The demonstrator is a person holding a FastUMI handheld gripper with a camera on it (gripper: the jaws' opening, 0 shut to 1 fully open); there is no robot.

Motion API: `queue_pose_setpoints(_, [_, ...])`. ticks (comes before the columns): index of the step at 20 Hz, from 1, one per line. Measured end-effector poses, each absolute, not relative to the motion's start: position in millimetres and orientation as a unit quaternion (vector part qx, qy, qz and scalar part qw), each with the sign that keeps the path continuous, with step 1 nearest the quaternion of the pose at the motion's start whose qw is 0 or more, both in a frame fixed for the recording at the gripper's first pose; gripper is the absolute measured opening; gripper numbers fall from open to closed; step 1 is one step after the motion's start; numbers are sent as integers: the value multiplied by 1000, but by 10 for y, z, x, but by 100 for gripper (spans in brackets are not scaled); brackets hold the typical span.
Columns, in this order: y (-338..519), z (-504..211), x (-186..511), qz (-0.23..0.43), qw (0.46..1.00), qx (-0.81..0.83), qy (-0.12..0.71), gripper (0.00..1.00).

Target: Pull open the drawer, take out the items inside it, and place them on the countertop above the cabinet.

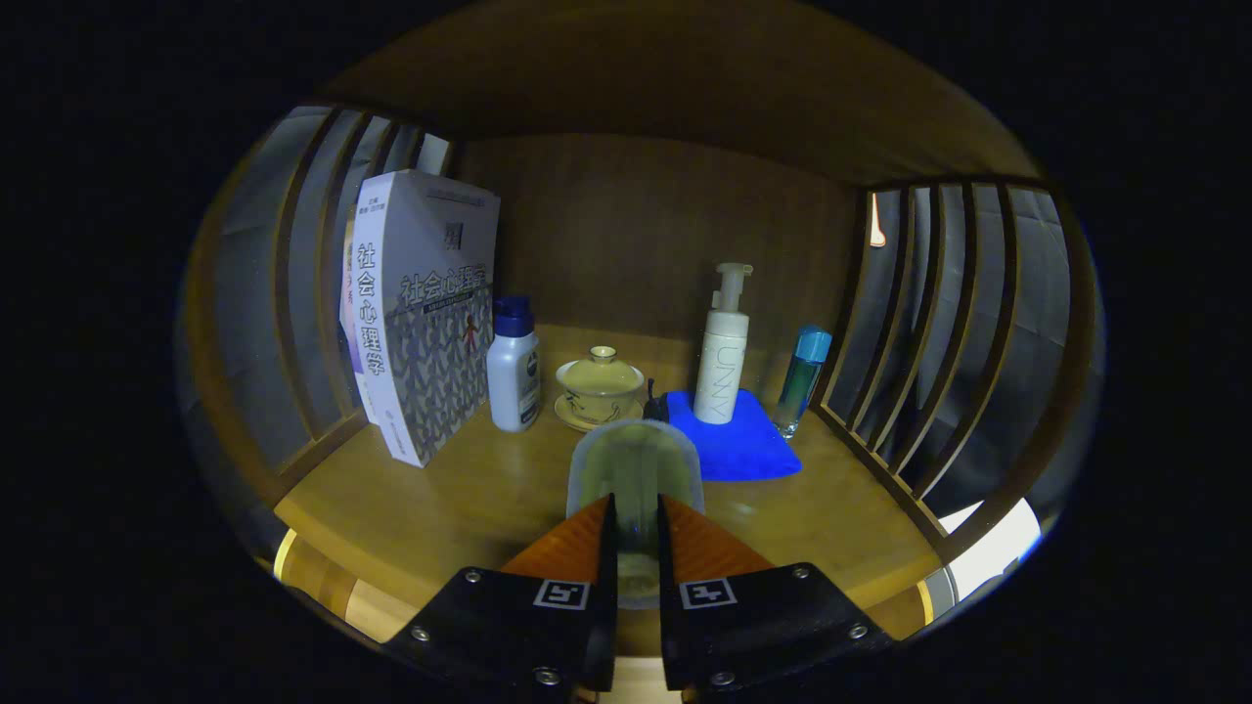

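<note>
Between the two fingers of the claw (pixel 636 513) stands a clear glass cup (pixel 635 469), upright, its rim rising above the fingertips; both fingers press against its sides, so the claw is closed on the cup. The cup sits low over the wooden tabletop (pixel 469 499), though whether its base touches the wood is hidden by the fingers. Just beyond the cup a lidded tea bowl on a saucer (pixel 600 386) rests on the tabletop. To the right of it lies a blue cloth (pixel 738 445), and on the far part of that cloth stands a white pump bottle (pixel 724 352), upright. Further right, just beside the cloth and near the slatted side panel (pixel 939 362), stands a slim bottle with a blue cap (pixel 804 379). To the left of the tea bowl is a small white bottle with a dark blue cap (pixel 514 367), and just beside that a thick book (pixel 430 313) stands upright, with thinner books pressed behind it against the left slatted panel (pixel 293 293). A wooden back wall (pixel 646 225) closes the space behind everything.
</note>
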State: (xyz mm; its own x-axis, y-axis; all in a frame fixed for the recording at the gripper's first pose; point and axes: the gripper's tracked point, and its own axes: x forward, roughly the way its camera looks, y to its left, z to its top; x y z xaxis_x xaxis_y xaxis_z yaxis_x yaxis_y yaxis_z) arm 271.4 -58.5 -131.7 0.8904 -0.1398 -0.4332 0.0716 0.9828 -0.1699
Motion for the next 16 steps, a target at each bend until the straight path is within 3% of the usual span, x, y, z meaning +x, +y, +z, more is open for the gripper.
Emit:
queue_pose_setpoints(9, [-624, -1363, 2741, -37, 971, -77, 221, 30])
queue_pose_setpoints(11, [-483, -1192, 2613, -17, 980, -74, 186, 55])
queue_pose_setpoints(14, [-513, -778, 2232, -39, 989, -85, 119, 92])
queue_pose_setpoints(16, [-447, -545, 1919, -38, 993, -78, 85, 93])
